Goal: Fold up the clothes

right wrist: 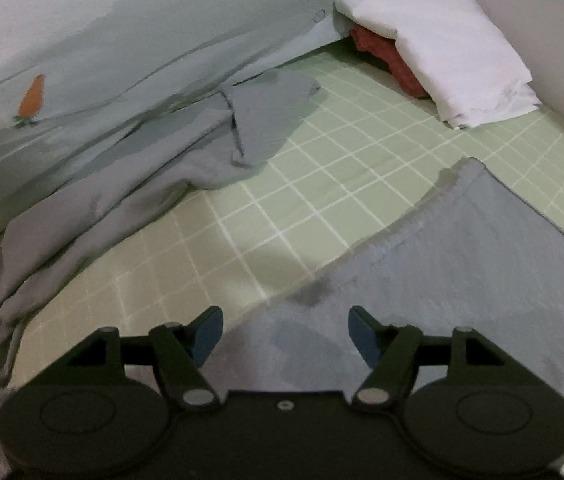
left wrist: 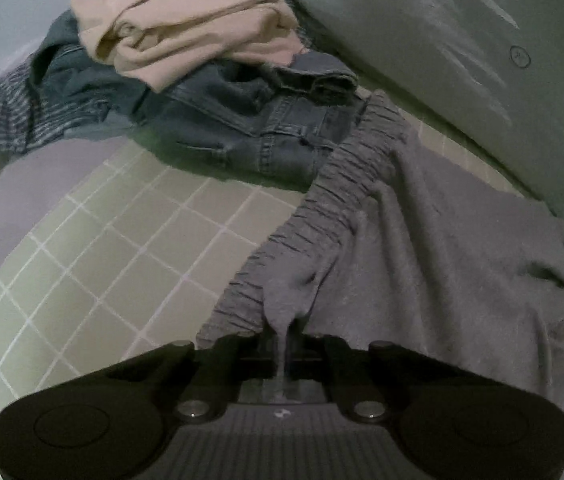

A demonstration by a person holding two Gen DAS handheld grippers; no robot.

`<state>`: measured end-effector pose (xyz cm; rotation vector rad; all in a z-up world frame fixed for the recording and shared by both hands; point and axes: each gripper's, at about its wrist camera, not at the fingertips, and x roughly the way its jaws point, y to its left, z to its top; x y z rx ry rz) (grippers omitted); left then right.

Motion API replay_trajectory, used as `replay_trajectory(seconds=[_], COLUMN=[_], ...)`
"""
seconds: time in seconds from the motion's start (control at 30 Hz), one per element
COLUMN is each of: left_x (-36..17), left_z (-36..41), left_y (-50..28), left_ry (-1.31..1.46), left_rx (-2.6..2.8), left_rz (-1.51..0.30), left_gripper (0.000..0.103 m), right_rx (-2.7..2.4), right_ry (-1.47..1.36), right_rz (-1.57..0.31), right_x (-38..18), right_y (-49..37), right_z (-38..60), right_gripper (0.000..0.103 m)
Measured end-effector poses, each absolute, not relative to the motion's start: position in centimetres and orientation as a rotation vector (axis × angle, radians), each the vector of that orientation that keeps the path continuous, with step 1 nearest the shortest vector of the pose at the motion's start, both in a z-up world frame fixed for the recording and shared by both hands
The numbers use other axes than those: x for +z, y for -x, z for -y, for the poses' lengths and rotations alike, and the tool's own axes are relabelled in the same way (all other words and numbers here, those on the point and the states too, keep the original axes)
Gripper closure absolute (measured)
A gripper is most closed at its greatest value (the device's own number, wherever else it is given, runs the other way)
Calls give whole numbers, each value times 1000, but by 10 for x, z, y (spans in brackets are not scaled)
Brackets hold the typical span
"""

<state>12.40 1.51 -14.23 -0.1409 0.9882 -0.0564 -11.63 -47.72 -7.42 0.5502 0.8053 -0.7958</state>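
Left wrist view: left gripper (left wrist: 282, 344) is clamped on a pinch of the grey pants (left wrist: 421, 248), fabric bunched into a narrow fold betw. the jaws, right by the elastic waistband (left wrist: 333, 196). Pants spread away to the right across the green checked sheet (left wrist: 122, 240). Further back, a pile of unfolded clothes: dark denim jacket (left wrist: 242, 120) w/ a beige garment (left wrist: 186, 28) on top, striped grey piece (left wrist: 22, 120) sticking out at the left. Waistband's far end touches the denim jacket. Pale blue-grey duvet (left wrist: 461, 40) runs along the upper right.

Right wrist view: right gripper (right wrist: 285, 336) has jaws wide apart, nothing betw. them; blue pads (right wrist: 206, 332) visible on both fingers. It hovers over a flat grey cloth (right wrist: 461, 280) at lower right; can't tell if touching. Rest of the grey pants (right wrist: 122, 184) lies rumpled along the left, legs running toward the duvet (right wrist: 142, 32), which has a carrot print (right wrist: 32, 96). Green checked sheet (right wrist: 341, 168) bare in the middle. Far right corner: white folded cloth (right wrist: 441, 48) lying over a red item (right wrist: 385, 56), against the wall (right wrist: 541, 20).
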Motion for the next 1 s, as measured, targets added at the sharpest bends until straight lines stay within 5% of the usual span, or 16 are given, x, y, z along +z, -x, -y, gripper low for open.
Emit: replay_trajectory(seconds=[0.33,0.4,0.47,0.57,0.73,1.0], left_x=[-134,-132,-126,-110,-90,-66], left_z=[-99,-104,-99,-75,-1,114], left_y=[-67,-57,-47,-38,-45,-74], left_ry=[190,234,246,238,205,283], left_rx=[205,243,267,261,151,-79], left_rz=[-966,-984,-988,-936,-869,-830], left_gripper=[98,87,61,22,10,10], right_rx=[-758,-749,-737,-719,-658,-628], right_ry=[-558,-558,-538,-476,-429,-241], right_rz=[-827,-833,-836,-810,-757,-730], right_x=[-84,-86,-87,-82,-67,-49], right_y=[143,147,150,154,154,108], right_z=[465,467,470,479,515,569], right_gripper=[31,29,23,0,0,0])
